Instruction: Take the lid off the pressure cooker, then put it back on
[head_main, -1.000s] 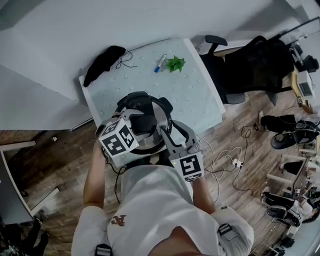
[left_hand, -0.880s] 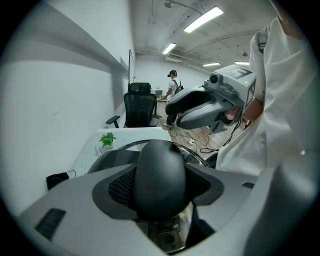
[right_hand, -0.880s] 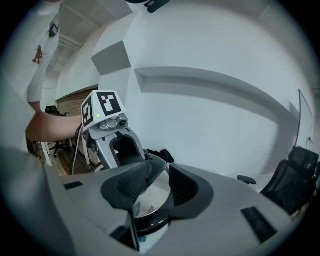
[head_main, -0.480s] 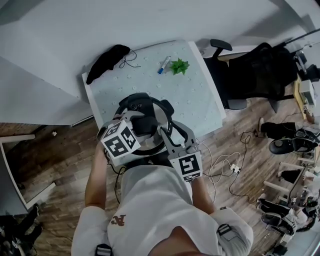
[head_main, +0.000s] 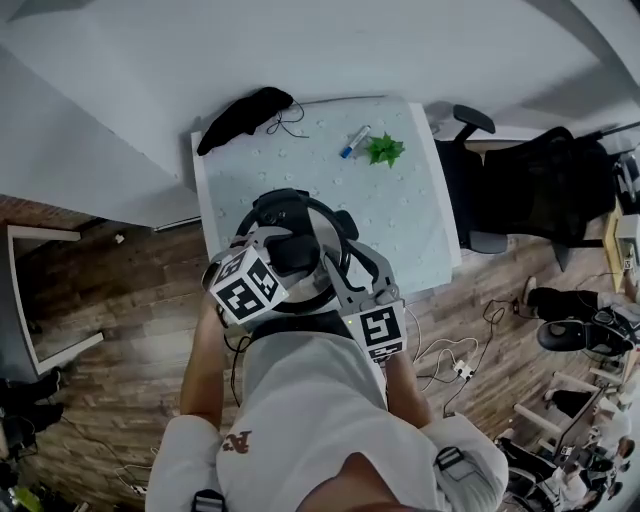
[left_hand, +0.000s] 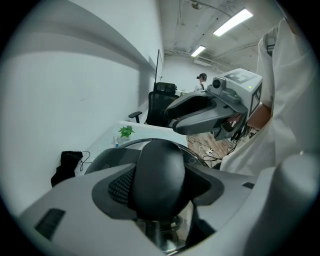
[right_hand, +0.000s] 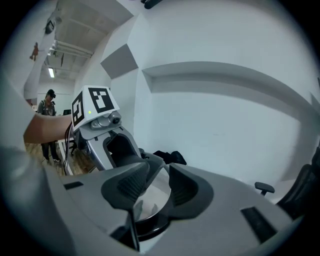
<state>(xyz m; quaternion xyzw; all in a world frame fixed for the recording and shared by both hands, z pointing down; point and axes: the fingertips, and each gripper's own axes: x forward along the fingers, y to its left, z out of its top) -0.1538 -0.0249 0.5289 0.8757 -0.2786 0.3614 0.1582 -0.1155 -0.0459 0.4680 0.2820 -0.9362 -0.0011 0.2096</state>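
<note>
1. At lower centre of the head view, a person in a white shirt (head_main: 310, 420) holds both grippers over the near edge of a pale blue rectangular table (head_main: 400, 215).
2. Left gripper (left_hand: 160, 185): jaws clamped on the round black knob (left_hand: 160, 165) at the middle of the polished steel lid (head_main: 327, 238).
3. The lid sits on the black-rimmed pressure cooker (head_main: 262, 208), which stands on the table at frame centre.
4. Right gripper (right_hand: 159, 186): jaws a narrow gap apart at the cooker's right side. Steel shows through the gap, and nothing is seen clamped.
5. Toward the table's far edge lie a black cloth (head_main: 243, 117), a blue-capped marker (head_main: 353, 141) and a small green plant sprig (head_main: 384, 150).
6. At the upper right, a black office chair (head_main: 530, 185) stands beside the table.
</note>
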